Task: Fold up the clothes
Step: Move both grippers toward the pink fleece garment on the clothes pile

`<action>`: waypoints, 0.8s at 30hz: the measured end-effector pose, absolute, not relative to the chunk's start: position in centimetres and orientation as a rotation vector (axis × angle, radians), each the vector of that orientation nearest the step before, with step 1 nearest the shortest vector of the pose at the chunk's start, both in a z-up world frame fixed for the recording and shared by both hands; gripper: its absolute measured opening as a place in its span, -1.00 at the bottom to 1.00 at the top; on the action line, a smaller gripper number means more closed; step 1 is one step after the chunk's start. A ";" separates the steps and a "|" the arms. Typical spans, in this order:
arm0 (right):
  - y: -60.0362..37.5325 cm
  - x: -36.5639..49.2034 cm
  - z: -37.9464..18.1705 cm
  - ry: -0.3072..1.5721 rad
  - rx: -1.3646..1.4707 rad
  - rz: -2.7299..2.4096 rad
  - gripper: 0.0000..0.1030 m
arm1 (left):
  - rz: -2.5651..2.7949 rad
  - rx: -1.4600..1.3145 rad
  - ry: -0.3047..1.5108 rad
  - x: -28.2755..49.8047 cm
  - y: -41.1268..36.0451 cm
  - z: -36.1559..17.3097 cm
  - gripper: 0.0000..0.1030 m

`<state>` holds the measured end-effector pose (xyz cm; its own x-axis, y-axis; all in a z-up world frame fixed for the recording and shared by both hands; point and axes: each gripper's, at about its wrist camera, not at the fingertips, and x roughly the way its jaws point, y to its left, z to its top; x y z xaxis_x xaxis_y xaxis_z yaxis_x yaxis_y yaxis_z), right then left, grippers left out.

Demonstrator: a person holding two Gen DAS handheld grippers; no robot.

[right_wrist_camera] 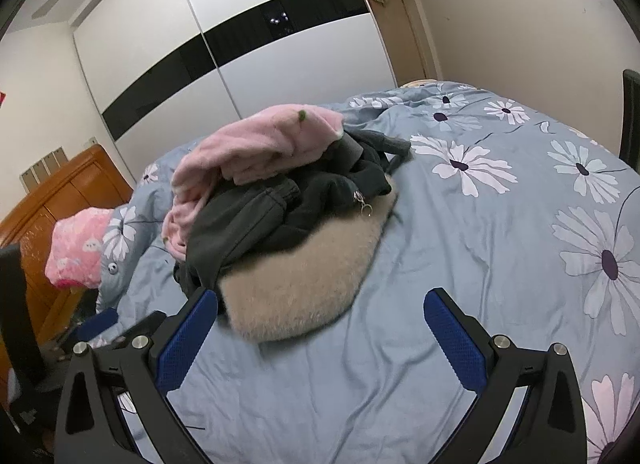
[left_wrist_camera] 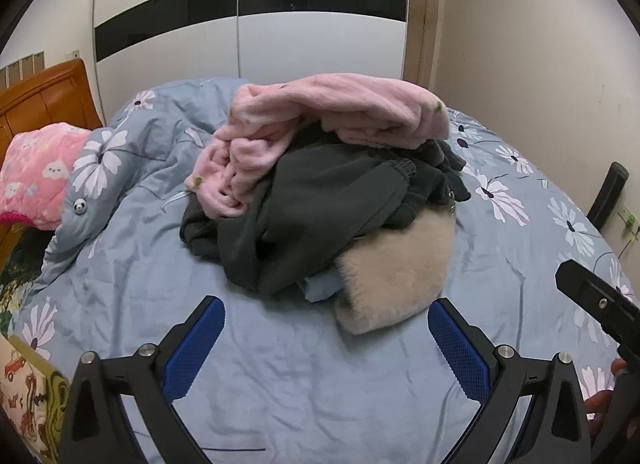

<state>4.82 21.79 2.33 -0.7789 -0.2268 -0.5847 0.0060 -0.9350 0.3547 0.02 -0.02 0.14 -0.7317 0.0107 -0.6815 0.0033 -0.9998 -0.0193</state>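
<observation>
Left wrist: no readable writing; both grippers' jaws spread, empty, near clothes pile [left_wrist_camera: 320,184].

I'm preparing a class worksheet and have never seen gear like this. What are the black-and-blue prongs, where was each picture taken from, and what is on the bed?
A person holds a two-fingered claw in each hand, each with a wide-angle camera looking along its fingers. One picture is from the left claw, the other from the right claw. Both claws are open and hold nothing. On the bed lies an unfolded pile: a pink fleece on top, a dark grey garment beneath, and a cream fluffy garment at the bottom. A pink pillow lies by the wooden headboard; a wardrobe stands behind.
</observation>
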 end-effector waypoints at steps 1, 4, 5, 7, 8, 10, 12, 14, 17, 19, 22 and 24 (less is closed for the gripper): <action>21.8 4.8 2.3 -0.519 0.971 -2.800 1.00 | 2.939 -1.125 -0.033 0.0 -0.1 0.3 1.00; 21.9 4.9 2.2 -0.521 0.962 -2.789 1.00 | 3.001 -1.050 0.020 0.2 1.2 0.5 1.00; 21.8 4.7 2.5 -0.508 0.968 -2.787 1.00 | 3.015 -1.029 0.004 0.3 1.3 0.7 1.00; 21.5 4.3 3.6 -0.479 0.976 -2.792 1.00 | 3.036 -0.999 -0.036 0.5 1.5 1.1 1.00; 21.4 4.1 3.9 -0.461 0.982 -2.797 1.00 | 3.031 -1.007 -0.066 0.4 1.3 1.0 1.00; 20.7 3.8 4.2 -0.441 0.989 -2.802 1.00 | 3.012 -1.032 -0.115 0.3 1.2 1.2 1.00; 20.8 3.8 4.3 -0.446 0.980 -2.795 1.00 | 3.007 -1.051 -0.146 0.1 1.1 1.3 1.00; 21.5 4.3 3.9 -0.471 0.953 -2.784 1.00 | 3.009 -1.063 -0.156 0.0 1.2 1.4 1.00; 21.7 4.0 3.9 -0.485 0.947 -2.773 1.00 | 3.014 -1.072 -0.135 -0.2 1.3 1.6 1.00; 21.9 3.7 3.9 -0.500 0.946 -2.765 1.00 | 3.025 -1.059 -0.115 -0.3 1.2 1.8 1.00; 22.0 3.2 3.6 -0.517 0.950 -2.756 1.00 | 3.034 -1.046 -0.086 -0.5 1.2 2.0 1.00; 21.9 2.9 3.5 -0.518 0.952 -2.754 1.00 | 3.022 -1.046 -0.080 -0.8 1.1 2.1 1.00</action>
<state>2.91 21.87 3.52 -0.7780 -0.2802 -0.5622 0.0569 -0.9228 0.3811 -0.76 1.13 2.11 -0.7848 -0.0379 -0.6186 0.0706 -0.9971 -0.0285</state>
